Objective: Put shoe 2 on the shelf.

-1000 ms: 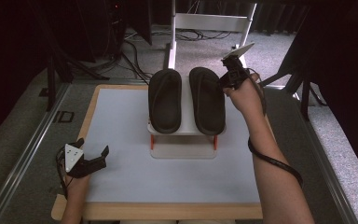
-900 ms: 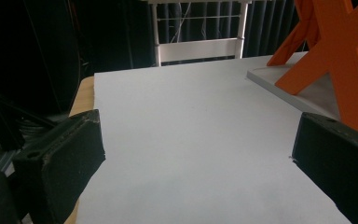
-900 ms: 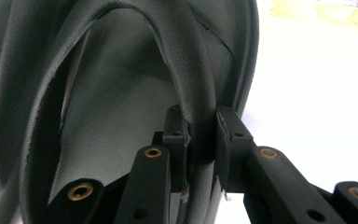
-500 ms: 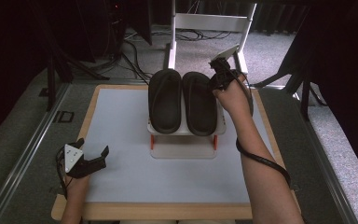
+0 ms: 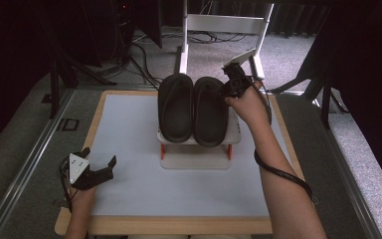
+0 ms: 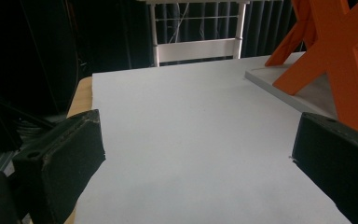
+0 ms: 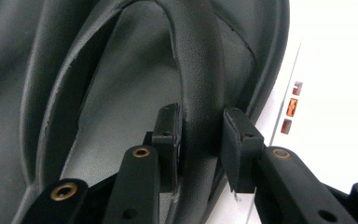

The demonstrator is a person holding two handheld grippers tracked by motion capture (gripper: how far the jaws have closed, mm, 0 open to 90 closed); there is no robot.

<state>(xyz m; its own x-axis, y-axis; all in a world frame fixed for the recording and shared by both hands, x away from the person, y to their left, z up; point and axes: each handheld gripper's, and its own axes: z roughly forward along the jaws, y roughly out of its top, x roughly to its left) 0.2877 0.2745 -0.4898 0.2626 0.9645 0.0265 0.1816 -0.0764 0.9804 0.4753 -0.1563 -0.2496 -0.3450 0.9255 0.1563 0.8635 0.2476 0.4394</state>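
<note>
- At the left of the high view we hold the left hand-held gripper (image 5: pixel 98 168) low over the near-left part of the counter (image 5: pixel 129 129), close to its left edge.
- Its jaws stand wide apart with nothing between them; in the left gripper view we look between them over bare white surface.
- Ahead and to the right of that hand-held gripper a broad stretch of the counter's white top lies free, as far as the back edge.
- The wooden rim of the counter shows along the left and near edges, and grey carpeted floor (image 5: pixel 25 134) lies beyond it.
- In the middle, toward the back of the counter, a small white rack (image 5: pixel 195 155) with orange legs carries two black sandals side by side.
- The left sandal (image 5: pixel 175 107) and the right sandal (image 5: pixel 210 112) touch along their inner edges, and their near ends overhang the rack's top shelf.
- The right hand-held gripper (image 7: pixel 200 140) is at the right sandal's outer edge, near the back right of the rack.
- In the right gripper view its jaws bracket the sandal's strap (image 7: pixel 196 74); they have just been easing apart, the left pad against the strap and a thin gap showing at the right pad.
- To the right of the rack only a narrow strip of counter remains before the right edge.
</note>
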